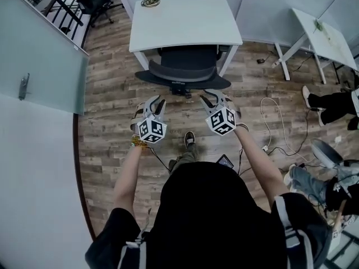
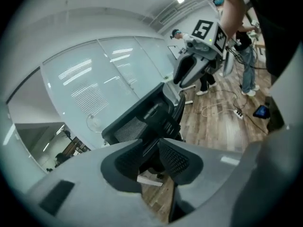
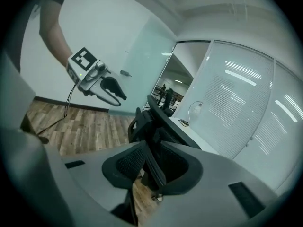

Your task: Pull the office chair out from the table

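Observation:
The black office chair is tucked under the white table, its curved backrest facing me. My left gripper hovers just short of the backrest's left part, jaws apart with nothing between them. My right gripper hangs level with it on the right, also open and empty. In the left gripper view the chair lies ahead beyond the spread jaws of the left gripper, and the right gripper shows at the upper right. From the right gripper the chair is straight ahead, the left gripper to its left.
A coiled cable lies on the table's far edge. A second white table stands at the right, with people's legs and a white cord on the wood floor. A glass partition runs along the left.

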Available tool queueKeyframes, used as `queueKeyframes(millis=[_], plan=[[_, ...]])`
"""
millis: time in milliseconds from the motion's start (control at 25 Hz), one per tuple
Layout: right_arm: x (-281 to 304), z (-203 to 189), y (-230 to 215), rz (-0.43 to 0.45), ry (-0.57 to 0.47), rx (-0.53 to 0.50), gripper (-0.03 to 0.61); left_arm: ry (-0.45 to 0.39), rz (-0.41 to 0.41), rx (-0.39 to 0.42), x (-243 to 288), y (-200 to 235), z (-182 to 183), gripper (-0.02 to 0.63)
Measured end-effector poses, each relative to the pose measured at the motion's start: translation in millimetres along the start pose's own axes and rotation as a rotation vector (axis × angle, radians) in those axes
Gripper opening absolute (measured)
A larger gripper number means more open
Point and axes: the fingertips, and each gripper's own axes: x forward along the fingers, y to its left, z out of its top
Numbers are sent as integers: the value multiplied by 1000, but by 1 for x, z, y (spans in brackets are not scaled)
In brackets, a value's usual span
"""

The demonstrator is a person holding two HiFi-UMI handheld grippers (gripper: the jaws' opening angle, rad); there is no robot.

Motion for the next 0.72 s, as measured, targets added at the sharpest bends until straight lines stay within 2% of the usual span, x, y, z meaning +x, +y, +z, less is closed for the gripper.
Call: queueKeyframes(millis=[80, 240, 400, 560, 720], plan=[[17, -12, -3, 24, 41, -55, 92, 30, -43, 61, 20, 8, -12, 130], [47, -34, 1, 76, 115, -118, 103, 60, -119, 117, 50, 21, -33, 147], [68, -60, 5, 100, 179, -174, 110, 80, -153, 220, 75, 28, -44, 157], [81, -73, 8, 118, 213, -202, 118, 160, -215, 314, 89, 28, -70, 184], [95, -81, 6, 123, 225, -192, 120, 197, -251, 309, 106, 29, -81, 196]])
